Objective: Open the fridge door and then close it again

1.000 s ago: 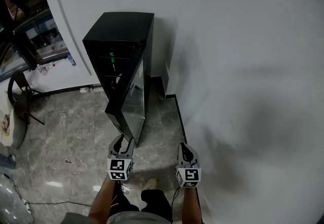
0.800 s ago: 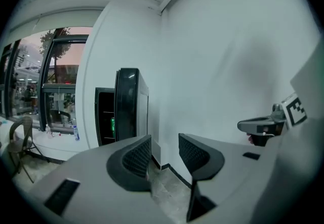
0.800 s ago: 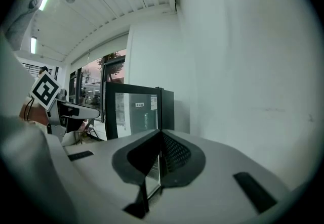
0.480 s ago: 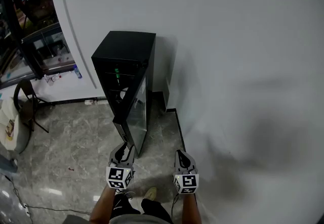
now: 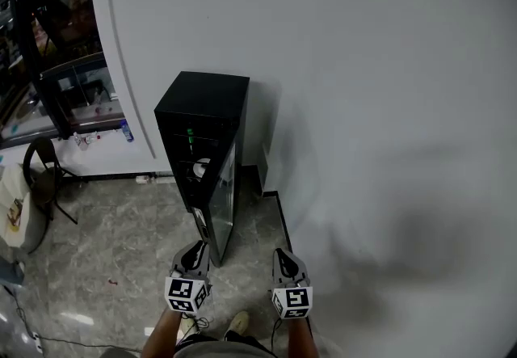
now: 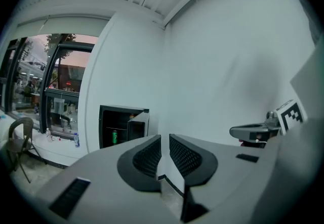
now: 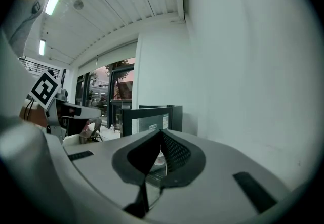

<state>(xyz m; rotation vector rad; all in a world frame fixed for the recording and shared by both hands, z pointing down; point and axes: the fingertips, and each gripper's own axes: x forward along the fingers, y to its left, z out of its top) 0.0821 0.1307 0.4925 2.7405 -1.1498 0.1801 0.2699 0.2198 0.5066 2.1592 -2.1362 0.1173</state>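
Note:
A black fridge stands against the white wall, and its glass door hangs open towards me. A green can shows on a shelf inside. In the head view my left gripper is just in front of the door's near edge and my right gripper is off to the door's right. The left gripper has just been closing; a narrow gap is left and nothing is between its pads. My right gripper is shut and empty, and it points at the door's outer face.
A dark chair stands on the marble floor at the left. Behind it is a glass shopfront, with a bottle by the wall's foot. The person's shoe is below the grippers. The white wall fills the right.
The view has lifted, so the fridge sits lower in the picture and looks smaller. Both grippers have risen. The door is still open.

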